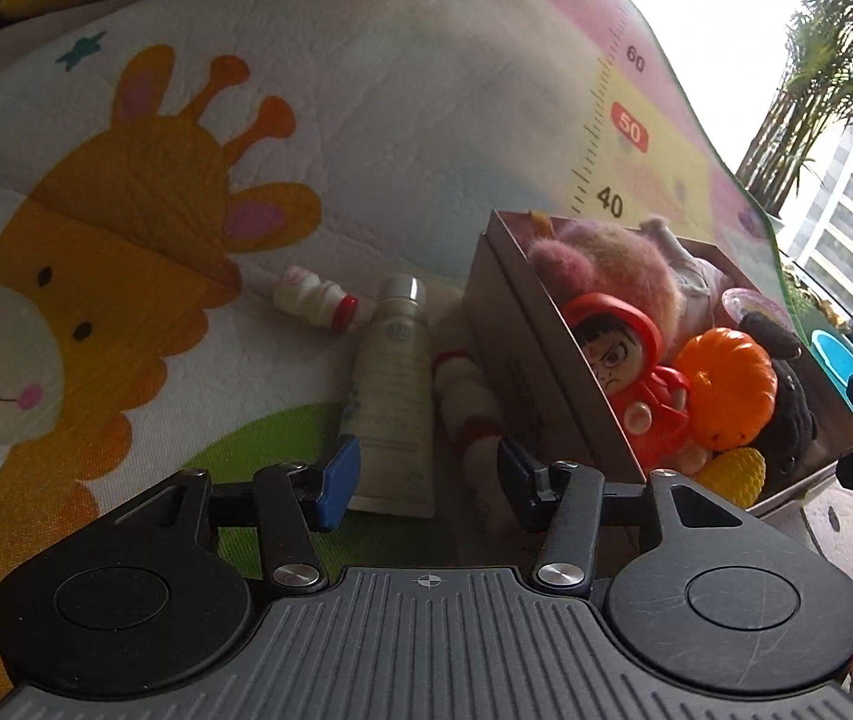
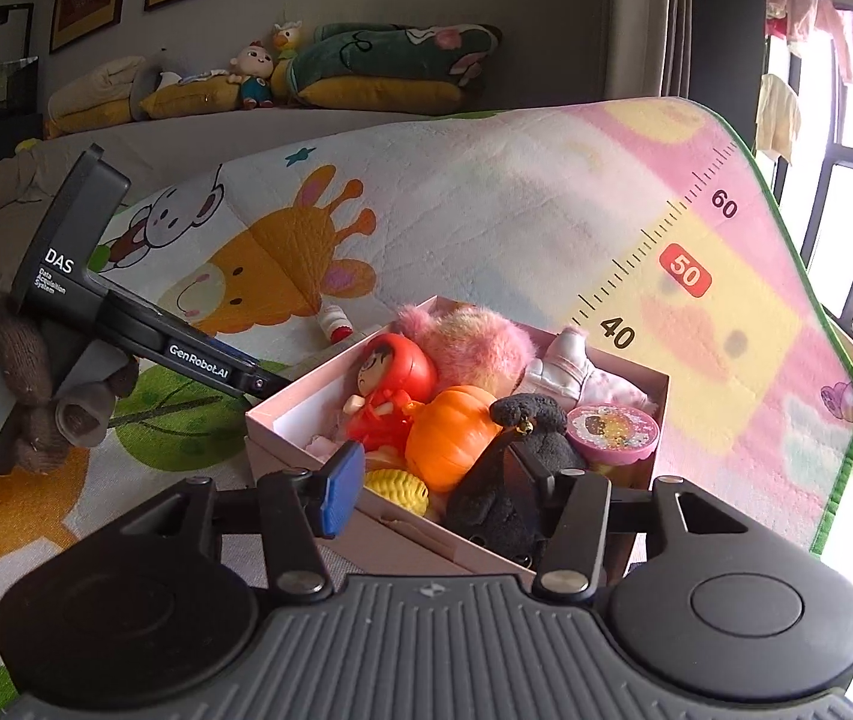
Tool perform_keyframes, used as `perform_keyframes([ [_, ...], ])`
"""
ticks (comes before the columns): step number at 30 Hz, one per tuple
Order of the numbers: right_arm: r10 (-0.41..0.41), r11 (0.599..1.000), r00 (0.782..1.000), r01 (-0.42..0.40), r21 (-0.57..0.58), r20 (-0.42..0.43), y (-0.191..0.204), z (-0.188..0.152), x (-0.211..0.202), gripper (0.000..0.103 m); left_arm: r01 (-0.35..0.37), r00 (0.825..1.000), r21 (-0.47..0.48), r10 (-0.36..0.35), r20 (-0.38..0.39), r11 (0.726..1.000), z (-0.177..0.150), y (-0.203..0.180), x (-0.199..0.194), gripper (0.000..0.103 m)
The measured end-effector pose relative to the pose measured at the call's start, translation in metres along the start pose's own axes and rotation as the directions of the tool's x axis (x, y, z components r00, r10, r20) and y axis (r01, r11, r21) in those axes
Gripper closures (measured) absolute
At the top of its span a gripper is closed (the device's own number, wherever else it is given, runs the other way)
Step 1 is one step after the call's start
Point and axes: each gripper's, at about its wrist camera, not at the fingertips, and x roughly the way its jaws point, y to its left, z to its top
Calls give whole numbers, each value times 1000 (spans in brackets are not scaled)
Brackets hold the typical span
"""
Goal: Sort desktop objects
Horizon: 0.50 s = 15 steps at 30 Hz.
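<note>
2 grippers are held open, the left gripper [image 1: 429,471] over a cream tube [image 1: 393,396] beside the toy-filled box [image 1: 522,354], the right gripper [image 2: 435,483] above what seems a black plush [image 2: 501,507].

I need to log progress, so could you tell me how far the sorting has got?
Done: the box already holds the red doll, orange pumpkin and plush toys. In hand: nothing; the left gripper is open over the tube. Left: the tube, small bottle and white figure lie on the mat.
</note>
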Motion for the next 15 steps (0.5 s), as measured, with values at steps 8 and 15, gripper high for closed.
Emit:
perform_keyframes([
  [8, 23, 999, 1000, -23, 28, -1, 7, -7, -10, 51, 35, 999, 45, -36, 24, 998, -12, -14, -3, 55],
  [15, 48, 998, 999, -48, 32, 1, 17, -3, -10, 50, -75, 994, 58, 70, 84, 996, -16, -6, 0, 31],
])
